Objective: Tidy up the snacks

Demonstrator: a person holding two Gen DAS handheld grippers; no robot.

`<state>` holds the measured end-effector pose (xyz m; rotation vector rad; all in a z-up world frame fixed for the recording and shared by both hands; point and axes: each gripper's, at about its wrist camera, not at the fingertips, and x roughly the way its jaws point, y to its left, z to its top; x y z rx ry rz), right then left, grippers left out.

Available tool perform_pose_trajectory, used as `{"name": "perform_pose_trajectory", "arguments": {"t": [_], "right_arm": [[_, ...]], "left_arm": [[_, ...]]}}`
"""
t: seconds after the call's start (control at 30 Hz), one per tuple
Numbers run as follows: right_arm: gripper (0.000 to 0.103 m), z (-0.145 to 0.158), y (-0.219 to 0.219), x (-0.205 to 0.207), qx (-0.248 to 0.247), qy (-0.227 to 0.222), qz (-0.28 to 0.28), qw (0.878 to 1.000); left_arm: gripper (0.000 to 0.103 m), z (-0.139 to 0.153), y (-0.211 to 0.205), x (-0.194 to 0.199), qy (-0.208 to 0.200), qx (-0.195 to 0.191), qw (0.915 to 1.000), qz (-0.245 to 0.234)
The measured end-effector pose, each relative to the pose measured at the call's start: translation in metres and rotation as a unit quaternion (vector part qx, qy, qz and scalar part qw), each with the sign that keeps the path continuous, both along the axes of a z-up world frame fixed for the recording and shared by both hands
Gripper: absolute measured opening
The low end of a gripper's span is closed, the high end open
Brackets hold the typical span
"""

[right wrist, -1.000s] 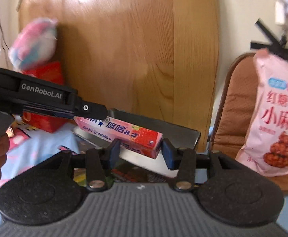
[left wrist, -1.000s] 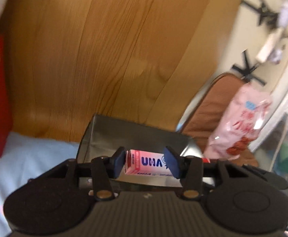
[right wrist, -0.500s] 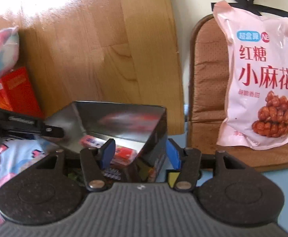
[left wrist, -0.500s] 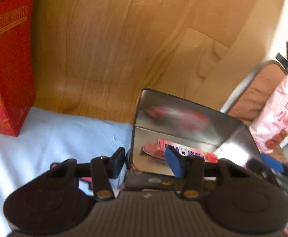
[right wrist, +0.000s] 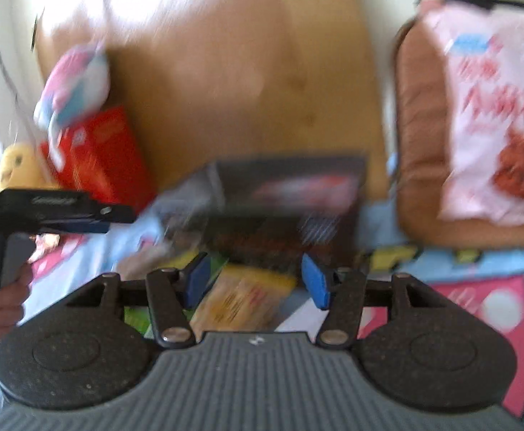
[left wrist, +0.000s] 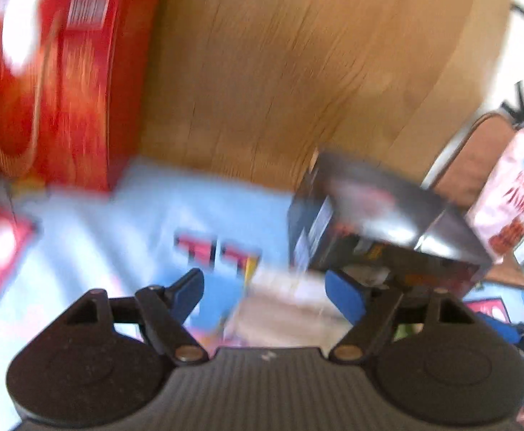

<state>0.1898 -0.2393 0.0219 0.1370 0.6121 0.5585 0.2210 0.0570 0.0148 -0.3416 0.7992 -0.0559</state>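
Both views are blurred by motion. The dark snack box [left wrist: 387, 222] with a shiny inside stands open on the blue cloth, and a pink smear inside it [right wrist: 305, 186] looks like the candy pack. My left gripper [left wrist: 267, 291] is to the left of the box and low over the cloth. Its jaws are opening with nothing held, and a beige packet [left wrist: 290, 305] lies beneath them. My right gripper [right wrist: 256, 280] is open in front of the box [right wrist: 283, 194], above a yellow packet [right wrist: 247, 298] that its pads do not press. The left gripper [right wrist: 68, 212] also shows at the left edge of the right wrist view.
A red carton [left wrist: 64, 82] stands at the back left against a wooden panel [left wrist: 279, 72]. A pink snack bag [right wrist: 495, 107] leans on a brown cushion [right wrist: 420, 143] at the right. Plush toys [right wrist: 75, 82] sit above the red carton [right wrist: 100, 154]. A hand [right wrist: 3, 301] holds the left gripper's handle.
The left gripper let go of the pink candy pack, which now lies in the box, then swung left and down as its jaws widened. The right gripper sank toward the packets before the box.
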Motion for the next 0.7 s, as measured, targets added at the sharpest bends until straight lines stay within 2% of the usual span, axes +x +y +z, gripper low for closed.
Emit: {"name": "perform_pose_trajectory", "arguments": {"t": [0.03, 0.07, 0.1, 0.17, 0.3, 0.37, 0.4, 0.5, 0.6, 0.7], "right_arm": [[0.059, -0.007, 0.008, -0.001, -0.010, 0.011, 0.002, 1.000], [0.058, -0.011, 0.014, -0.001, -0.019, 0.022, 0.001, 1.000], [0.059, -0.018, 0.020, -0.001, -0.018, 0.036, 0.005, 0.999], [0.059, -0.023, 0.028, -0.005, -0.013, 0.056, 0.017, 0.998], [0.059, -0.020, 0.037, -0.035, -0.030, 0.041, 0.026, 0.998], [0.059, -0.020, 0.033, -0.050, -0.023, 0.046, 0.034, 0.998], [0.059, -0.019, 0.029, -0.060, -0.026, 0.045, 0.033, 0.998], [0.059, -0.016, 0.015, -0.084, -0.034, 0.034, 0.031, 0.998], [0.059, -0.002, 0.002, -0.092, -0.038, -0.001, 0.011, 0.999], [0.059, 0.016, -0.002, -0.090, -0.006, -0.021, 0.010, 1.000]], "left_arm": [[0.076, -0.009, 0.002, -0.001, 0.012, -0.025, 0.9996, -0.003], [0.076, -0.012, 0.005, -0.007, 0.003, -0.052, 0.9987, -0.001], [0.076, -0.012, 0.003, -0.012, 0.003, -0.062, 0.9979, -0.015], [0.076, -0.009, -0.008, -0.026, -0.003, -0.055, 0.9977, -0.040], [0.069, -0.014, -0.039, -0.059, 0.009, -0.035, 0.9946, -0.097], [0.069, -0.014, -0.056, -0.083, -0.005, 0.008, 0.9938, -0.110], [0.070, -0.012, -0.059, -0.092, -0.009, 0.015, 0.9928, -0.119], [0.073, 0.001, -0.042, -0.112, -0.027, -0.030, 0.9906, -0.131], [0.074, 0.014, -0.012, -0.114, -0.050, -0.076, 0.9913, -0.095], [0.074, 0.016, 0.009, -0.100, -0.044, -0.120, 0.9899, -0.061]]}}
